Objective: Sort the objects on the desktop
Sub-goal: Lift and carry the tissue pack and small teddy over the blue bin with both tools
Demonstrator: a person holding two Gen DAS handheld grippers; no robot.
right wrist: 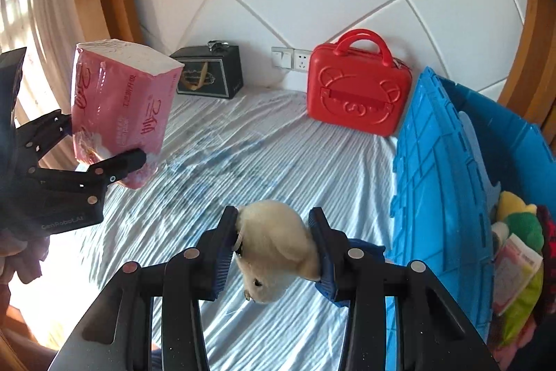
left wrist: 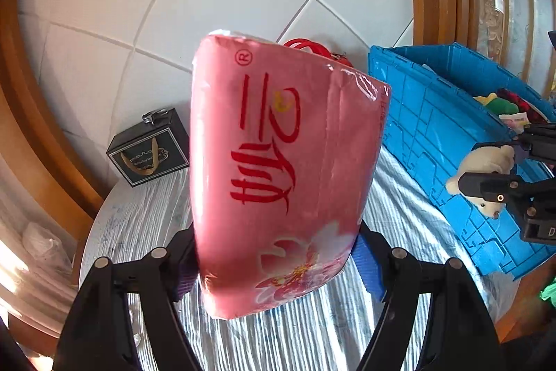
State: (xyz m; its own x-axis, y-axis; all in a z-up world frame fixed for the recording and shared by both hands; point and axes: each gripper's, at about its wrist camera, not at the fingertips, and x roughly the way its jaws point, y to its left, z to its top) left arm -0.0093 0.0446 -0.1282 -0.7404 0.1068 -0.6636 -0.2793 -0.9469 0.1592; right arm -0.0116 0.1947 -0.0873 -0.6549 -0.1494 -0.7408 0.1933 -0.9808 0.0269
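Jaws are clamped on a pink tissue pack (left wrist: 285, 169) at left and a plush toy (right wrist: 278, 249) at right; the blue crate (right wrist: 444, 183), already partly filled, awaits both.

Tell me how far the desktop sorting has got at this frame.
Partly done. The blue crate already holds several soft toys and a packet. In hand: the left tool is shut on the pink tissue pack, and the right tool is shut on the white plush toy, both clear of the striped cloth. Still out on the cloth: the red case and the black box.
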